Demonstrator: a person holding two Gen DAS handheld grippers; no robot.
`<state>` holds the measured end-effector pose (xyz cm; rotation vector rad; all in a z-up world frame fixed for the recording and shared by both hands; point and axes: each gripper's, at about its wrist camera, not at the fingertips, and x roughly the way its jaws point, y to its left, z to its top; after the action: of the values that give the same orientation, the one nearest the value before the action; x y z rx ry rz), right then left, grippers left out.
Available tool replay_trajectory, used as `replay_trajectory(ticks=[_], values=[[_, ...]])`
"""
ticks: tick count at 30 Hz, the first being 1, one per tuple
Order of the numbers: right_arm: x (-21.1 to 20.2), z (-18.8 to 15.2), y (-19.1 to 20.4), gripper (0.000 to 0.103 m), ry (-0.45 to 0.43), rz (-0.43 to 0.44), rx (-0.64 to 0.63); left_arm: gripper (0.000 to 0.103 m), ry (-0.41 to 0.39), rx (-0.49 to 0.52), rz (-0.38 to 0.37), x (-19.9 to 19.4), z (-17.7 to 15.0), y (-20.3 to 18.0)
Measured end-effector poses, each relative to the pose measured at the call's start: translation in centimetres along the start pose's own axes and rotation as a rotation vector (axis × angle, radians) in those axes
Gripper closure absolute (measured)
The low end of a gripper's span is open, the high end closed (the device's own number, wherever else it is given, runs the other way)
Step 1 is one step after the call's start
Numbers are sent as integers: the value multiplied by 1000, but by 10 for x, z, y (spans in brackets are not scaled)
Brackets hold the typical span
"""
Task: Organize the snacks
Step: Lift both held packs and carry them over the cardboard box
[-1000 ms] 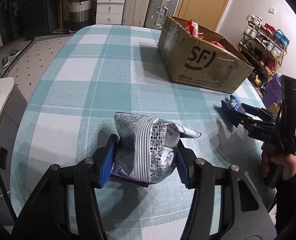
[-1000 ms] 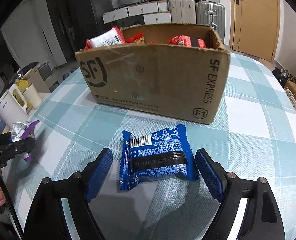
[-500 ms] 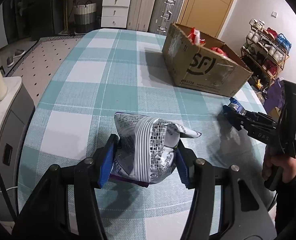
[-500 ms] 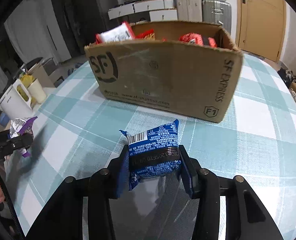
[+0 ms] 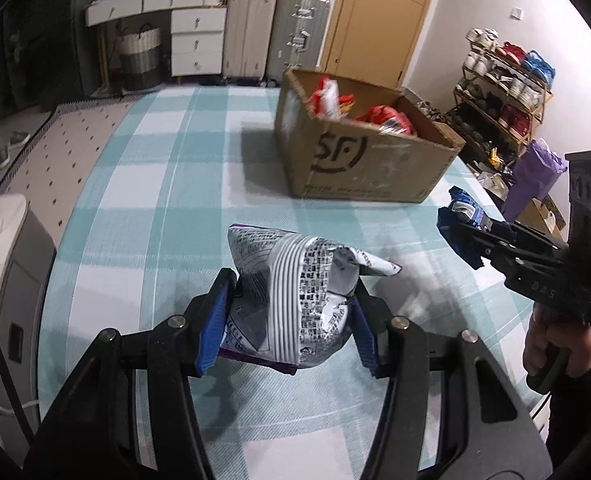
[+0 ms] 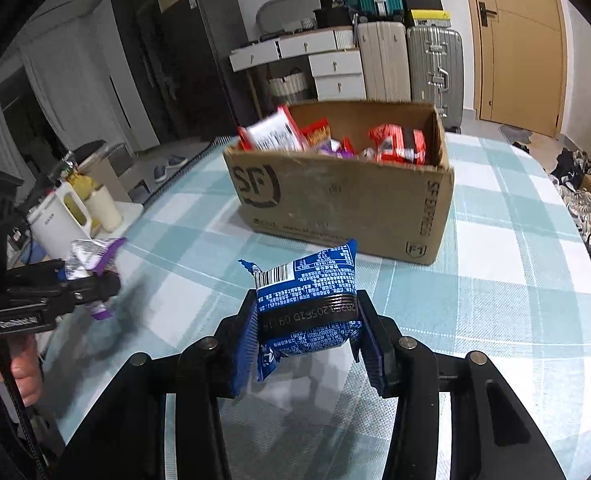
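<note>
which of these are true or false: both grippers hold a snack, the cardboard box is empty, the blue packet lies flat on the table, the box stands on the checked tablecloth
1. Both grippers hold a snack. True: the left gripper is shut on the silver bag, the right gripper on the blue packet.
2. The cardboard box is empty. False: red snack packs lie inside.
3. The blue packet lies flat on the table. False: it is clamped between the fingers.
4. The box stands on the checked tablecloth. True.
</note>
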<state>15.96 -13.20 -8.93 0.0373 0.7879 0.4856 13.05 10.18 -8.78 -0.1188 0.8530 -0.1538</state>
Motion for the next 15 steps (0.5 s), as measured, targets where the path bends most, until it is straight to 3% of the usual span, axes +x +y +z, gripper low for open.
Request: replay_trajectory(ticks=[15], values=[[-64, 46, -1, 57, -117, 30, 4, 51, -45, 85, -82, -6, 83, -40]])
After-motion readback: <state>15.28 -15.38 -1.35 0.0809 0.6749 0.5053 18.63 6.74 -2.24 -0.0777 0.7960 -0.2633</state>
